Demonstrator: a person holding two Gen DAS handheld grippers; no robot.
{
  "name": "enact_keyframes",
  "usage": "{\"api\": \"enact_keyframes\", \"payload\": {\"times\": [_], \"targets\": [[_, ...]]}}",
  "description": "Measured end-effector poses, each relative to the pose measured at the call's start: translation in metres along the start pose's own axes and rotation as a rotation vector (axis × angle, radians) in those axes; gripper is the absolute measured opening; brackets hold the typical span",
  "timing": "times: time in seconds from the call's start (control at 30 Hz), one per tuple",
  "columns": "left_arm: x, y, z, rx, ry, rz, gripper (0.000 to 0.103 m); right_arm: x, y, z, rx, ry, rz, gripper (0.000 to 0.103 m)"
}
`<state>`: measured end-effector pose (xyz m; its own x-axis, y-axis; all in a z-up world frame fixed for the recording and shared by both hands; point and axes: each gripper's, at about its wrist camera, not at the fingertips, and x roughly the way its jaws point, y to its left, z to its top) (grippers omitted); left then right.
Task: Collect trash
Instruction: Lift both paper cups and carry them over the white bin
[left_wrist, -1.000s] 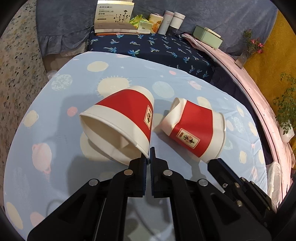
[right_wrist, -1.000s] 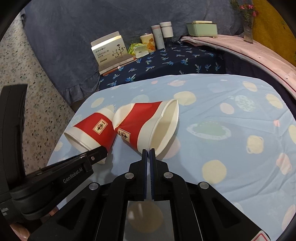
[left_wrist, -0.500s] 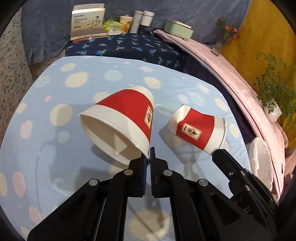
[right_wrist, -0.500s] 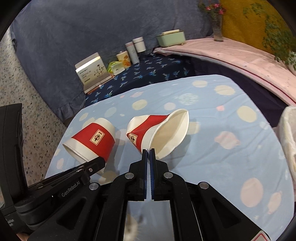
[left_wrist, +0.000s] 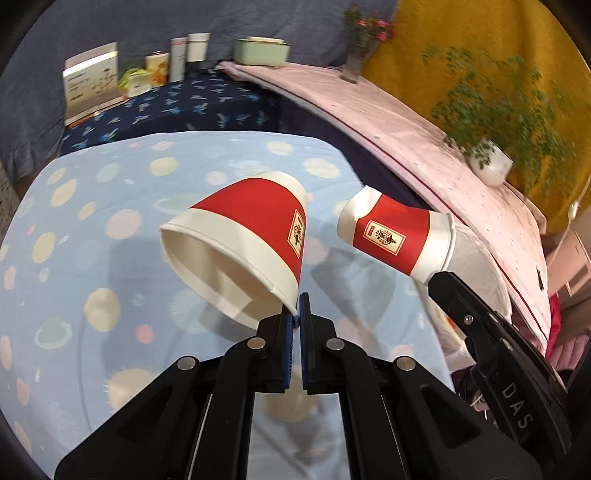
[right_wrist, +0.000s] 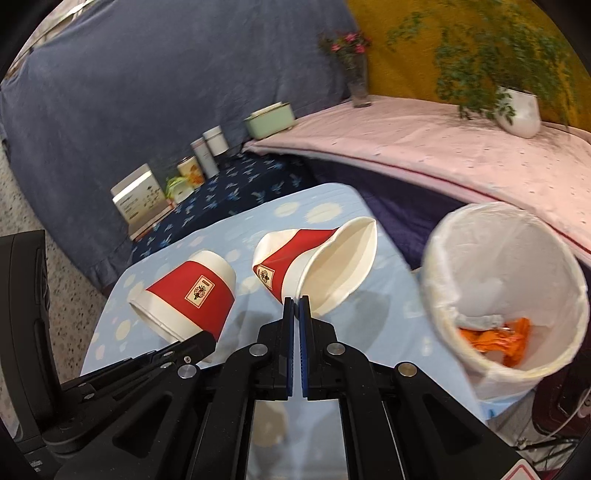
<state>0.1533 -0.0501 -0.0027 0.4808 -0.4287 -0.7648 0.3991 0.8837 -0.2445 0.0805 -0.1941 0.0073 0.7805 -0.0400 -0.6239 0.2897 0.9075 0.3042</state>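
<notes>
My left gripper (left_wrist: 296, 314) is shut on the rim of a red and white paper cup (left_wrist: 243, 240) and holds it above the blue spotted table (left_wrist: 92, 258). My right gripper (right_wrist: 296, 304) is shut on the rim of a second, crumpled red and white paper cup (right_wrist: 317, 266), also in the air. Each cup shows in the other view: the right one in the left wrist view (left_wrist: 395, 236), the left one in the right wrist view (right_wrist: 188, 295). A white lined trash bin (right_wrist: 506, 288) with orange scraps stands to the right of the right-hand cup.
A dark blue patterned shelf (right_wrist: 221, 188) behind the table holds a box, tins and bottles. A pink covered surface (right_wrist: 443, 147) at the right carries a green box, a flower vase and a potted plant (right_wrist: 517, 110).
Both grippers have lifted their cups off the table and swung to the right. The trash bin has come into the right wrist view.
</notes>
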Motion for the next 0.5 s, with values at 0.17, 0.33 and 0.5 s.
{"api": "enact_keyframes", "payload": {"times": [0.17,0.33,0.5], "targets": [[0.008,-0.051,-0.005,0.075,0.015,-0.033,0.003,-0.021,-0.048,0.005,0.050,-0.030,-0.049,0.003],[0.019,-0.096,-0.009,0.135,0.037,-0.072,0.003,-0.034,-0.090,0.009,0.104,-0.050,-0.101,0.003],[0.029,-0.140,-0.011,0.214,0.042,-0.102,0.003,-0.047,-0.133,0.009,0.152,-0.067,-0.153,0.003]]}}
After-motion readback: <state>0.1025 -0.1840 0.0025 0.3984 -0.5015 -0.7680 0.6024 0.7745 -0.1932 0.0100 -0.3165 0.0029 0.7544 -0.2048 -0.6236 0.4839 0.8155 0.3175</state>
